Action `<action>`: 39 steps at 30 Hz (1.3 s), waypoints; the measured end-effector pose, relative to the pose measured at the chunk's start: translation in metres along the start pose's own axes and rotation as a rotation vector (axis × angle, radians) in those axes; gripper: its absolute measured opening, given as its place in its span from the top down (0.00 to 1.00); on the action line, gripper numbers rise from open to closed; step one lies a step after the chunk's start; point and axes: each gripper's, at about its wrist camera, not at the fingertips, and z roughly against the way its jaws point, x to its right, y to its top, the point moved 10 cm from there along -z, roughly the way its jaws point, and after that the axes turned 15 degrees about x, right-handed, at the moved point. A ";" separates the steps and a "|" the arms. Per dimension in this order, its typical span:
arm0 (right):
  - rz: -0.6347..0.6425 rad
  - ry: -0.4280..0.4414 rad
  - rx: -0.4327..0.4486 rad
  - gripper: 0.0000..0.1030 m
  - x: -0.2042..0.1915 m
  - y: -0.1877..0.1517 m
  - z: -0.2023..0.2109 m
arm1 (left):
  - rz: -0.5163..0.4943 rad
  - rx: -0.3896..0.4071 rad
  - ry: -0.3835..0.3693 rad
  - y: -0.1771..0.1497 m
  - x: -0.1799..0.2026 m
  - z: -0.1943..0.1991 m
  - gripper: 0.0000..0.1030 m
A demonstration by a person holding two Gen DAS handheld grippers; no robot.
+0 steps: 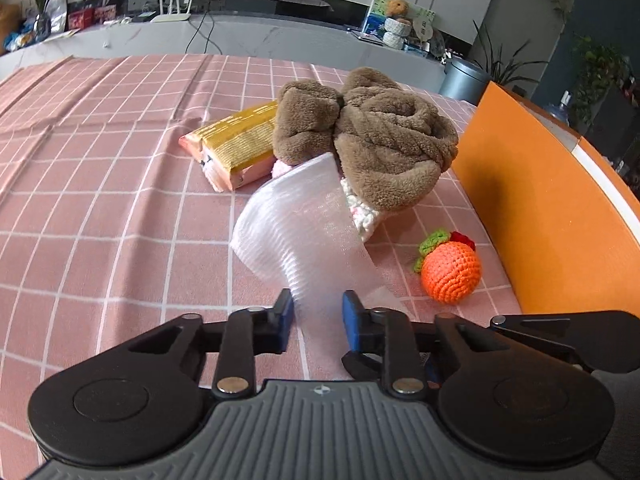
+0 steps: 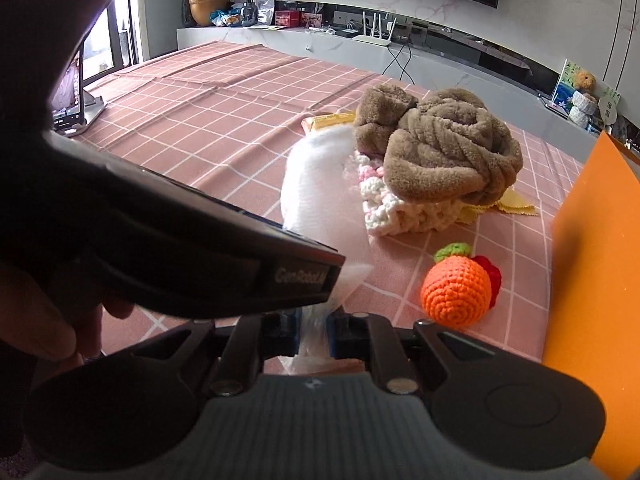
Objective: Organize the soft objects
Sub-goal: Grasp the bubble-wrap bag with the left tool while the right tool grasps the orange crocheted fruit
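Note:
A white ribbed foam sheet [image 1: 296, 220] curls up from the pink checked tablecloth and runs down between the blue pads of my left gripper [image 1: 317, 308], which is shut on its near end. In the right wrist view the same foam sheet [image 2: 316, 184] also ends between the pads of my right gripper [image 2: 312, 328], shut on it. The left gripper's black body [image 2: 200, 256] crosses just above. Behind the sheet a brown fleece bundle [image 1: 380, 136] lies on a white and pink crochet piece [image 2: 400, 208]. A crochet orange [image 1: 450, 272] lies to the right.
An orange box wall [image 1: 540, 200] stands along the right edge. A yellow and pink snack pack [image 1: 232, 144] lies left of the fleece, and a yellow cloth [image 2: 516, 204] peeks out behind it. A phone on a stand [image 2: 70, 96] sits far left. A hand [image 2: 36, 320] holds the left gripper.

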 end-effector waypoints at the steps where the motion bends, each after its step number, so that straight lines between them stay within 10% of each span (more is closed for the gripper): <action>1: -0.002 -0.001 0.000 0.90 0.001 0.000 0.000 | -0.016 0.003 0.001 0.000 0.002 -0.001 0.89; 18: 0.069 -0.292 0.129 0.58 0.053 0.022 0.019 | -0.069 0.042 0.082 0.009 -0.029 0.011 0.99; 39: 0.073 -0.339 0.092 0.62 0.066 0.015 0.018 | -0.065 0.046 0.030 0.007 -0.018 0.016 0.99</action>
